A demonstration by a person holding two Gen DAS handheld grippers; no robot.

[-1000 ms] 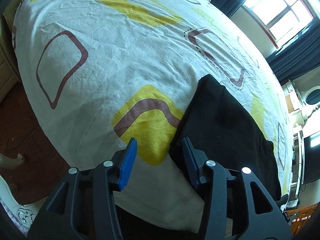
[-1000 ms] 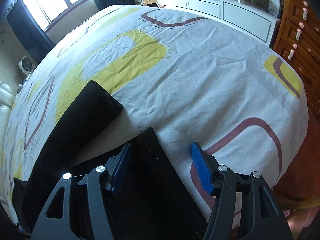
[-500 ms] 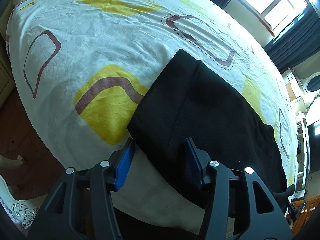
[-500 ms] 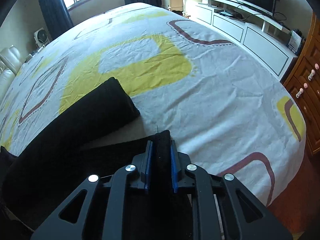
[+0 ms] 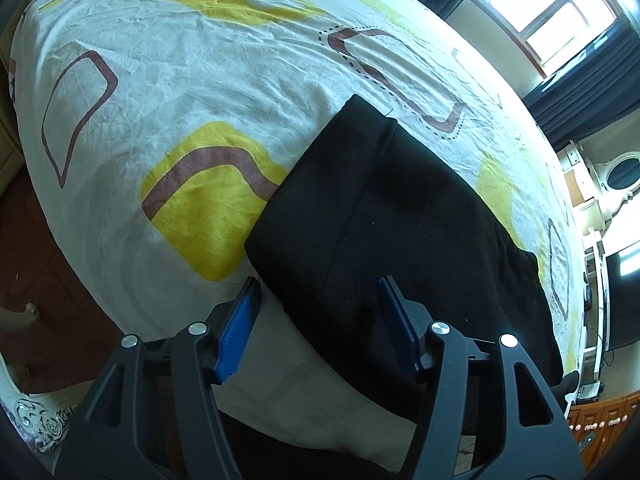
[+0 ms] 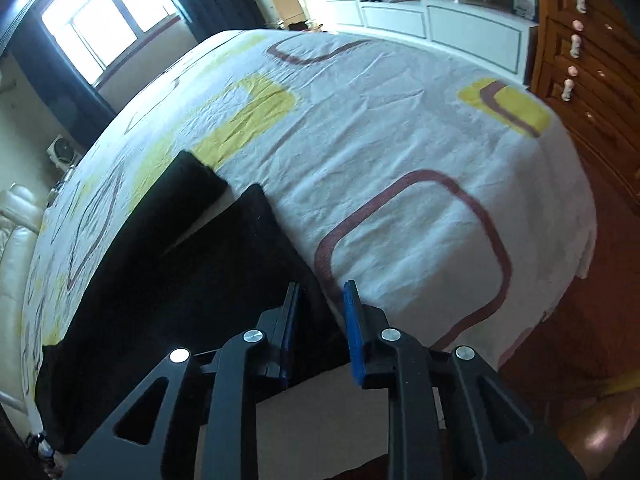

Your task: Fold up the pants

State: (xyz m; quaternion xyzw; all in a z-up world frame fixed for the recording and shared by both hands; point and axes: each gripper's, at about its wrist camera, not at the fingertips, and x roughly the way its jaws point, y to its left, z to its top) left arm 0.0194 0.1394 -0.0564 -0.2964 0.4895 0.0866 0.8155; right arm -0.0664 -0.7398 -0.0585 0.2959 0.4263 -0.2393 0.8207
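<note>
Black pants [image 5: 400,216] lie along the bed [image 5: 180,80] near edge; left gripper [image 5: 320,316] jaws spread wide, right gripper [image 6: 320,320] jaws parted, neither grasping

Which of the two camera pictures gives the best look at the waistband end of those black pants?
The left wrist view. There the waistband of the pants lies in good light, its seam clear, ahead of the open left tongs. The right wrist view shows only the two leg ends, dark and blurred.
</note>
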